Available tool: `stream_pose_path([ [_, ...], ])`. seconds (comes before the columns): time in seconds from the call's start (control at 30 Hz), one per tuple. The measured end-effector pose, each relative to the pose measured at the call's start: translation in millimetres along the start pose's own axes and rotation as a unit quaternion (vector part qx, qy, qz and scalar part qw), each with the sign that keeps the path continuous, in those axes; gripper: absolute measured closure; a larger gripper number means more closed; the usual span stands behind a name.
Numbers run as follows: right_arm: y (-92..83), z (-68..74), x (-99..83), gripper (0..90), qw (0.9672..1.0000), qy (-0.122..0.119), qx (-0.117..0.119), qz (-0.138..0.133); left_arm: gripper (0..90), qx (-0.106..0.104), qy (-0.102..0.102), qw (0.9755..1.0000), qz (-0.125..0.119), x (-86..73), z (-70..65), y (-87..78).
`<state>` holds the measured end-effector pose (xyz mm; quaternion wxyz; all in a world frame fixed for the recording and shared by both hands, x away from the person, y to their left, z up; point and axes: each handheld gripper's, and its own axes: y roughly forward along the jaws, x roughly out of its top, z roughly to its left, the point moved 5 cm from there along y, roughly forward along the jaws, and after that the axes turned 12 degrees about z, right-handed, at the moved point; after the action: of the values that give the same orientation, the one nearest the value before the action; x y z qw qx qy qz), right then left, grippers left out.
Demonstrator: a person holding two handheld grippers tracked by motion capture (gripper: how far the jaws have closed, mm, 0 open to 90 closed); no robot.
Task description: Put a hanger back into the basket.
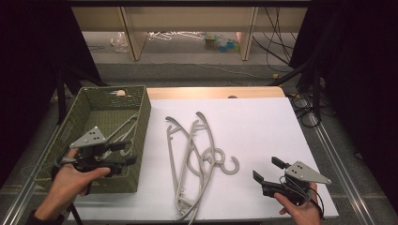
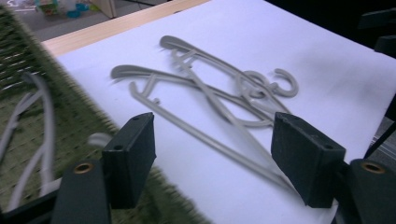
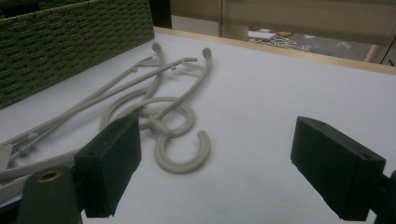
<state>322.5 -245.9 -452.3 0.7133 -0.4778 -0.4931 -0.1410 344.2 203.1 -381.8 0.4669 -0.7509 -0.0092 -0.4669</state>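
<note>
Both grippers' jaws gape empty: left gripper (image 1: 123, 153) over the green basket (image 1: 141, 136) (hangers already inside), right gripper (image 1: 267, 169) near-right. The tangled grey hangers (image 1: 195, 159) lie mid-surface — I'd expect lifting one to drag its interlocked neighbours off the white surface (image 1: 263, 126).

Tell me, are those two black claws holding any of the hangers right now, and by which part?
Nothing is held. The left gripper is open above the green basket, the right gripper open above the white table; the grey hangers lie untouched.
</note>
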Motion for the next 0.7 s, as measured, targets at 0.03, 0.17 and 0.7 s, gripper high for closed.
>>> stream_pose_path([
  [0.03, -1.4, -0.6, -0.6, 17.2, 0.9999, -0.003, -0.006, 0.008, 28.4, -0.003, 0.002, 1.0000, -0.005, 1.5, -7.6, 4.6],
  [0.17, -0.4, 0.2, -0.3, 17.1, 1.0000, -0.002, -0.001, 0.004, 25.9, -0.013, 0.009, 0.9998, -0.014, 4.7, -24.0, 15.2],
  [0.7, -2.2, -7.0, -1.4, 15.8, 0.9999, -0.009, -0.010, 0.006, 19.8, -0.042, 0.024, 0.9981, -0.040, -3.2, -64.3, 58.0],
])
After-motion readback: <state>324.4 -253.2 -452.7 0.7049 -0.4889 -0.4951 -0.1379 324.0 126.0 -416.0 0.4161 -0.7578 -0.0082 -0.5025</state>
